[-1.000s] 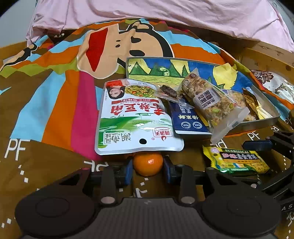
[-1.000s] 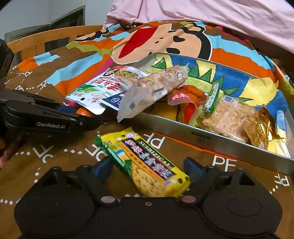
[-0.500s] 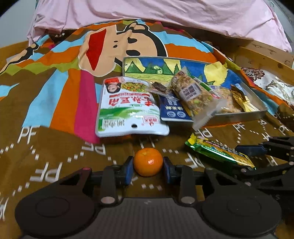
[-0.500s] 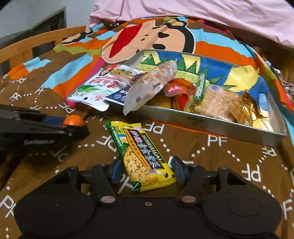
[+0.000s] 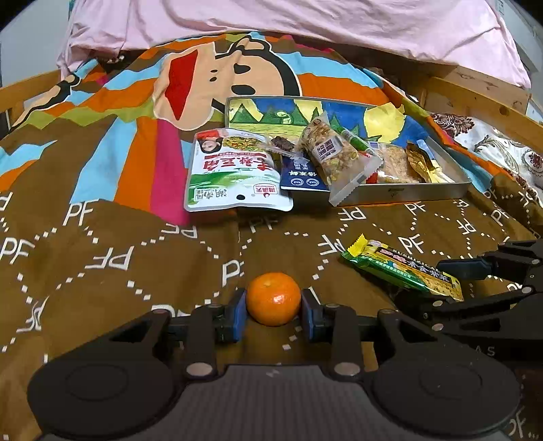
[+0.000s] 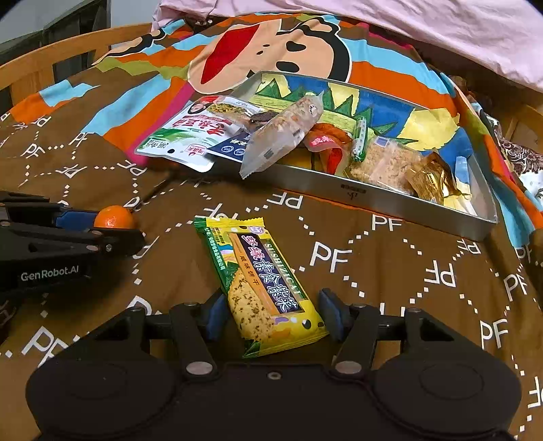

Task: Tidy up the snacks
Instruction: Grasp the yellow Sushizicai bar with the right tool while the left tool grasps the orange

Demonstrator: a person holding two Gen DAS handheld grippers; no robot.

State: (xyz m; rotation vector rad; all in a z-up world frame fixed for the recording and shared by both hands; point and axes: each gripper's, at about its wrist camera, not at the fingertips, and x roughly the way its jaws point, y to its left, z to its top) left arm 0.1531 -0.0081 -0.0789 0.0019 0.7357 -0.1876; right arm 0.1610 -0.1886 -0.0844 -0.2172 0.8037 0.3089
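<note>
My left gripper (image 5: pixel 273 310) is shut on a small orange mandarin (image 5: pixel 273 298), held low over the brown blanket; it also shows in the right wrist view (image 6: pixel 113 217). My right gripper (image 6: pixel 271 313) has its fingers on both sides of a yellow-green cracker pack (image 6: pixel 261 285), which also shows in the left wrist view (image 5: pixel 402 268); whether the pads press the pack is unclear. A metal tray (image 6: pixel 383 200) with several snack packs stands beyond. A white-green pouch (image 5: pixel 230 173) and a blue pack (image 5: pixel 302 176) lean over its left end.
A clear nut pack (image 5: pixel 334 156) hangs over the tray's front rim (image 5: pixel 400 195). The colourful cartoon blanket (image 5: pixel 101 257) covers the bed. A pink cover (image 5: pixel 305 20) lies at the back. Wooden bed rails (image 6: pixel 40 68) run along the sides.
Both grippers have drawn back from the tray toward the near side, the left carrying the mandarin out from under the white-green pouch, the right bringing the cracker pack along.
</note>
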